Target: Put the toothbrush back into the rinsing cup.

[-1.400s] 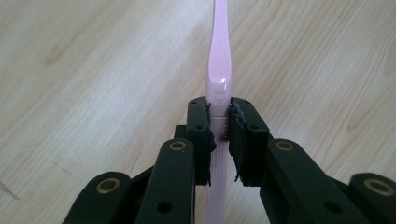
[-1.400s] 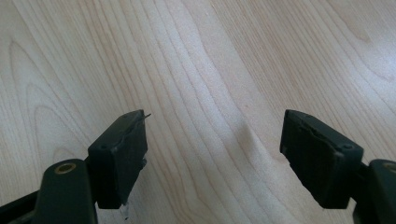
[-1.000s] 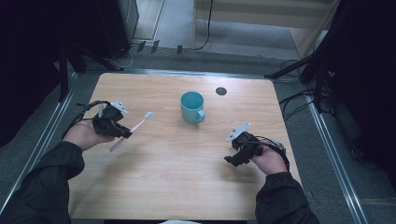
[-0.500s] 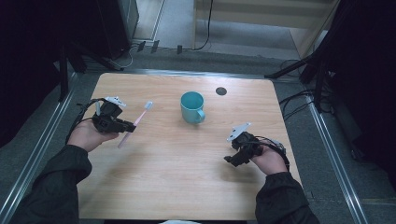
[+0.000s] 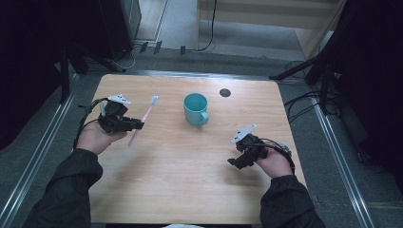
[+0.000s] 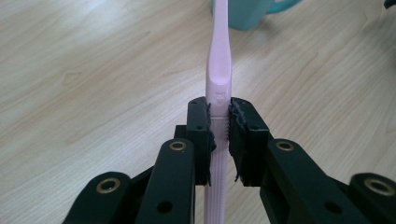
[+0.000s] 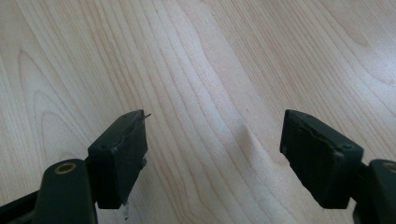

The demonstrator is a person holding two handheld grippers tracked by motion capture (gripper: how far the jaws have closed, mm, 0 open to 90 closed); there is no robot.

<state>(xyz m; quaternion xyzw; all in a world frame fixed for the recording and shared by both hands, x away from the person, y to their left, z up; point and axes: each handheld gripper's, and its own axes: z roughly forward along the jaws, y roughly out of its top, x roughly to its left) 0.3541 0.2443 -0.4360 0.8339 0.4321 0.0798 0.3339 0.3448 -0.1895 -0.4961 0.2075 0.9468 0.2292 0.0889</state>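
Observation:
A pink toothbrush [image 5: 141,120] with a white-bristled head is held off the table at the left, its head pointing up toward the far side. My left gripper [image 5: 138,125] is shut on its ribbed handle [image 6: 218,116]; the jaws press it from both sides. A teal mug [image 5: 195,109] stands near the table's middle, its handle toward the right front, and its base [image 6: 245,11] shows beyond the brush tip. My right gripper [image 5: 234,163] rests low over the wood at the front right, open [image 7: 212,149], with nothing between its jaws.
The wooden table [image 5: 180,185] has a small dark round hole [image 5: 225,92] behind the mug. Metal rails [image 5: 43,142] run along both sides, and cables [image 5: 304,102] lie on the floor at the right.
The left gripper has lifted and tipped the toothbrush more upright and carried it slightly right toward the mug. The right gripper has stayed put.

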